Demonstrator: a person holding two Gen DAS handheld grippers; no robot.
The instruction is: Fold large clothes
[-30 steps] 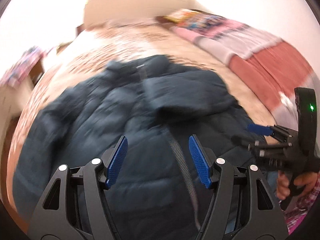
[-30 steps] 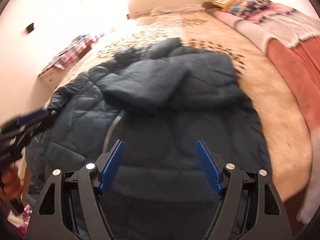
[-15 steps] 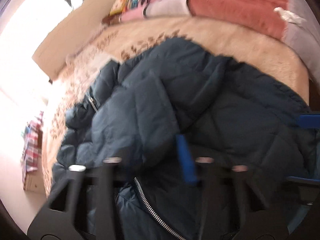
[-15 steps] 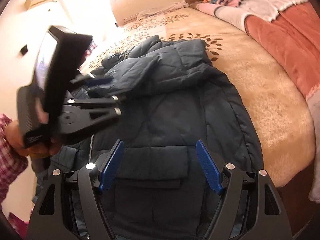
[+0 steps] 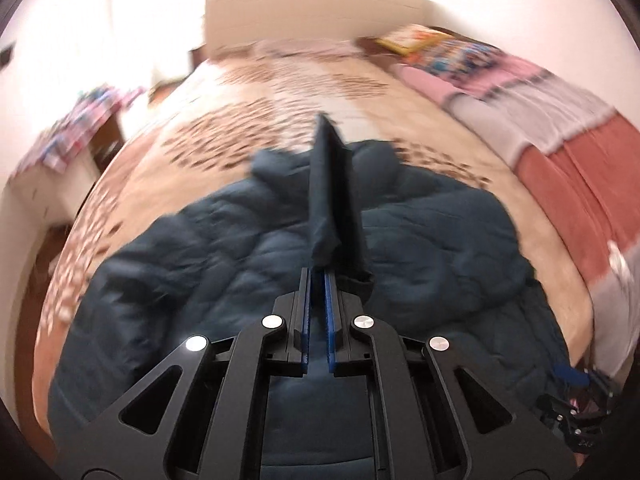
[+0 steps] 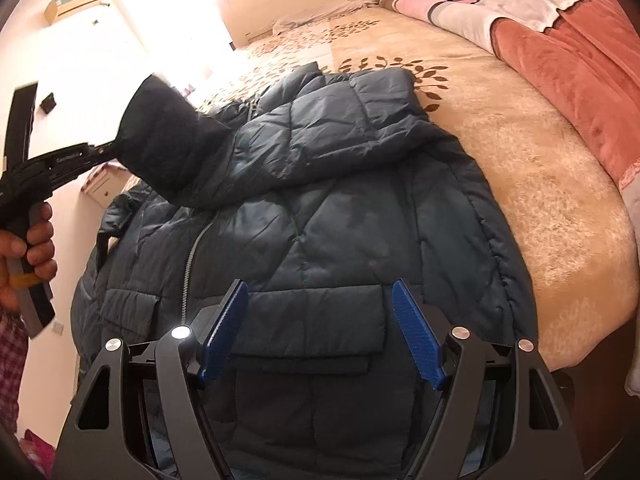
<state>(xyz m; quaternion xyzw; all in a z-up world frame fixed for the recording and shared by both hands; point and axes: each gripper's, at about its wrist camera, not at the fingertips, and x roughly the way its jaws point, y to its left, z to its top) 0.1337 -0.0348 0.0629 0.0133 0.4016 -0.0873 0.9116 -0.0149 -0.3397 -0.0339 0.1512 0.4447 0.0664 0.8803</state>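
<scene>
A large dark blue puffer jacket [image 6: 344,216] lies front up on the bed, zipper [image 6: 191,256] down its middle. My left gripper [image 5: 318,276] is shut on the cuff of a jacket sleeve [image 5: 334,196] and holds it lifted above the jacket body [image 5: 224,248]. In the right wrist view the left gripper [image 6: 108,148] shows at the left with the raised sleeve [image 6: 164,148] in it. My right gripper [image 6: 320,336] is open and empty, above the jacket's lower pocket flap [image 6: 312,308].
The jacket rests on a beige leaf-patterned bedspread [image 6: 520,152]. Folded pink, white and rust blankets [image 6: 568,40] lie along the right side. A headboard [image 5: 308,12] is at the far end. A bedside cabinet with checked cloth [image 5: 80,128] stands on the left.
My left gripper has shut on the sleeve cuff and raised it off the jacket. My right gripper has stayed open over the jacket's lower part.
</scene>
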